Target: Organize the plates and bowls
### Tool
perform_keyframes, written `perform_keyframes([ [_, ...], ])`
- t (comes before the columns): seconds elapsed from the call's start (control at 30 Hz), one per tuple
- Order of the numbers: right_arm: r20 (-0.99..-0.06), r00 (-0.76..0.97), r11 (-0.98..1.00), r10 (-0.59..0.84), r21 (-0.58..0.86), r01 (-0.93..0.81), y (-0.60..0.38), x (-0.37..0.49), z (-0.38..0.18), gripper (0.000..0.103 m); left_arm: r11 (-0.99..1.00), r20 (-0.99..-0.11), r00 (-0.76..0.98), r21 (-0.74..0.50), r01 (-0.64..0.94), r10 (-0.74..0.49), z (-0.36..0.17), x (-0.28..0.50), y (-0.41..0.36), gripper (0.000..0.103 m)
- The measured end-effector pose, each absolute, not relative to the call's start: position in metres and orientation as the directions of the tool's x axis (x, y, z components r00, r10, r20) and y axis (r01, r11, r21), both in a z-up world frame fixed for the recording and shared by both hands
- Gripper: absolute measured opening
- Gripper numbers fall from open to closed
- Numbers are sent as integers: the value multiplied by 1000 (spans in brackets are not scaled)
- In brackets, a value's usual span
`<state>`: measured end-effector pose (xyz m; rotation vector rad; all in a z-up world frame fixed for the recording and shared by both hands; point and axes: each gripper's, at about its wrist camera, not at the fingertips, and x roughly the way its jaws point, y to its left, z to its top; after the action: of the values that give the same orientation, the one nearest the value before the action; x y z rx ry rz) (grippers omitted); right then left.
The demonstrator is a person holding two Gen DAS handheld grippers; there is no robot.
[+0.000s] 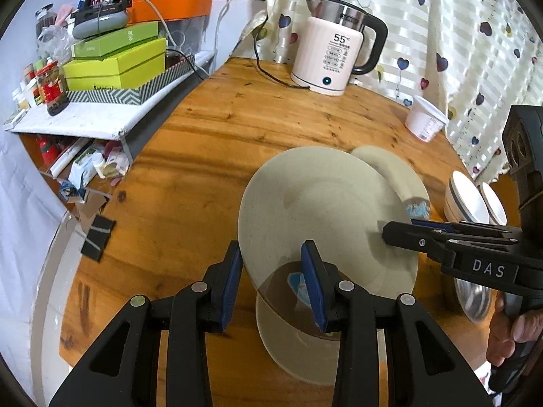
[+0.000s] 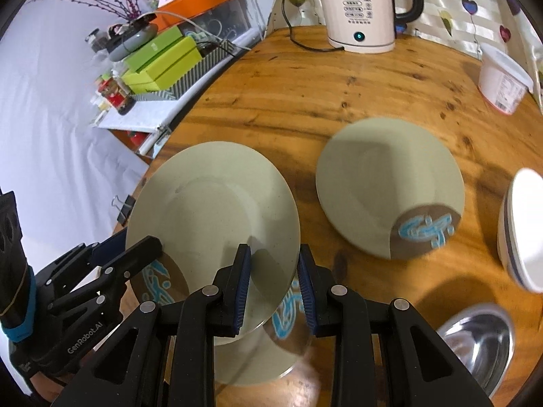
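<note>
Plates (image 2: 210,203) | top one lifted over a second, both tools (image 1: 271,281) (image 2: 275,288) apart around its rim | third plate (image 2: 387,183), bowls (image 2: 522,227) unstacked on tabletop (image 2: 305,95)

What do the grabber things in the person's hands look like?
Both are black plastic with triangle-shaped cutouts, round silver pins and blue ribbed pads on the fingers. The right gripper says "DAS" in white. The left gripper says "GenRobot.AI" and has a blue band on its handle. No cables show.

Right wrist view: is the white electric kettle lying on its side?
No. The white electric kettle stands upright on the round wooden table, its lit button facing the camera.
</note>
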<state>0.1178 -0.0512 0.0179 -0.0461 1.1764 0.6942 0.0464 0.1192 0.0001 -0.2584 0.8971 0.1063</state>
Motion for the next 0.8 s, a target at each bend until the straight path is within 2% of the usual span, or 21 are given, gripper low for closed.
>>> perform_keyframes([
  [0.8, -891, 156, 818, 427, 308, -486, -77, 90, -16, 27, 966, -833, 552, -181, -186, -50, -30, 26, 95, 37],
])
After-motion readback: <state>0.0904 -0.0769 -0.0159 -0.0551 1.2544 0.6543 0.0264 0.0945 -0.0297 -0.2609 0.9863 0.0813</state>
